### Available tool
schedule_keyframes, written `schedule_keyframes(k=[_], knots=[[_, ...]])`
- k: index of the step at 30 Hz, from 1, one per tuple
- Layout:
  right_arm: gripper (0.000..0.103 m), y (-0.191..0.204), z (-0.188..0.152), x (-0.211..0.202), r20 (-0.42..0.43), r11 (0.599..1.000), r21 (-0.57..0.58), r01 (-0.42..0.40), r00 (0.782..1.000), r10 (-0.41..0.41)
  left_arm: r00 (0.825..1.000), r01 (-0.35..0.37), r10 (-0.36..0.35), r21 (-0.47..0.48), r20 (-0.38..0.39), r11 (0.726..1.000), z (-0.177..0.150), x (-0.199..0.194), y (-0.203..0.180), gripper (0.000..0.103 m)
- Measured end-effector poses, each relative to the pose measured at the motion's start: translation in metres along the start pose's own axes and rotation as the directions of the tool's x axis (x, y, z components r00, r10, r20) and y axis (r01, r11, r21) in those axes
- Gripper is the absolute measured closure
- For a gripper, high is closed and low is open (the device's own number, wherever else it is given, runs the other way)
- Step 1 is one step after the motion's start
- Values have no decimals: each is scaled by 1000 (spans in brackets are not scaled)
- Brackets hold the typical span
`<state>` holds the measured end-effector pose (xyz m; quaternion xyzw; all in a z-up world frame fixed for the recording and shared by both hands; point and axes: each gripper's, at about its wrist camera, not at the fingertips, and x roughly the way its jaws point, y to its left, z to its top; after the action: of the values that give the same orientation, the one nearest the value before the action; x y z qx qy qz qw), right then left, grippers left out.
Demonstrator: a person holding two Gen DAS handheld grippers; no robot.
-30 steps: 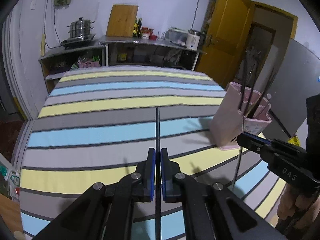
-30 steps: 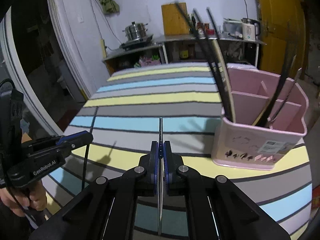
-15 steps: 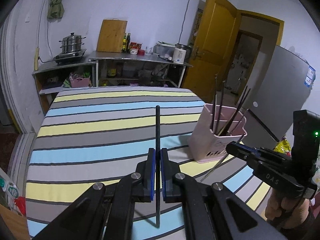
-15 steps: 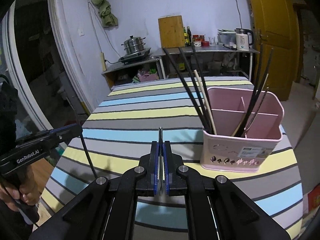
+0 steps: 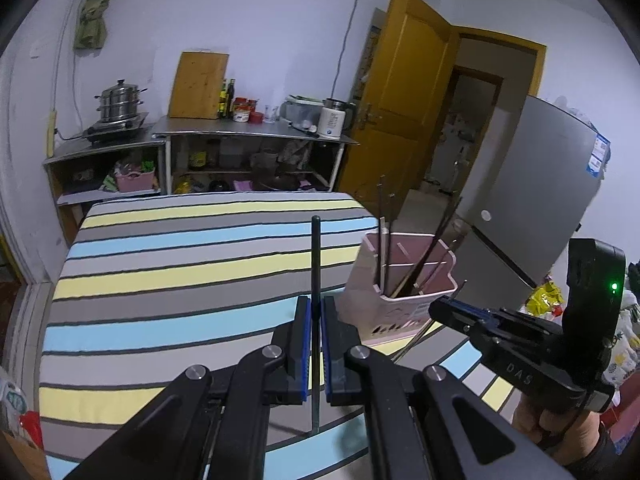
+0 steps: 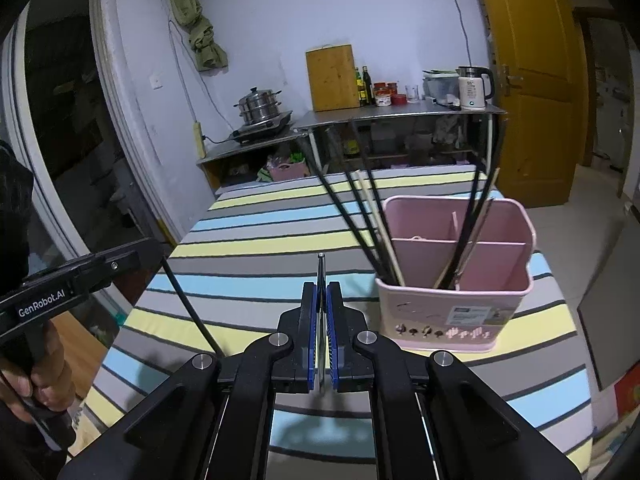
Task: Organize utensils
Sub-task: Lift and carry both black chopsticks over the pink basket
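Left gripper [image 5: 316, 320]: jaws nearly closed, clamping one black chopstick [image 5: 315, 248] that runs straight out past the blue pads. Right gripper [image 6: 320, 308]: jaws likewise narrow, pinching a thin silver metal utensil [image 6: 321, 268] with a small round tip. Pink utensil holder [image 6: 454, 312]: upright on the striped tablecloth [image 6: 256, 240], divided into compartments, several black and pale chopsticks leaning in it; stands just right of the right gripper, apart from both tools.
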<state>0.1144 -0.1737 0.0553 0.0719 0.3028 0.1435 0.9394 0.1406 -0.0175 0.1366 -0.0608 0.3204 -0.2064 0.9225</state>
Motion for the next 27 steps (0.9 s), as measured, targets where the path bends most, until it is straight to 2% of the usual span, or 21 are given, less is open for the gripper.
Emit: schedule_keyframes(k=[18,27], knots=[[98,-33,20,-32,62,997,32,70,995,-72,994,112,-111,28,-23,993,40,38,-49,99],[98,-50,48,-50,130,995,34,96,986,-100,987,154,-155,41,39,987,88,37,-70,99]])
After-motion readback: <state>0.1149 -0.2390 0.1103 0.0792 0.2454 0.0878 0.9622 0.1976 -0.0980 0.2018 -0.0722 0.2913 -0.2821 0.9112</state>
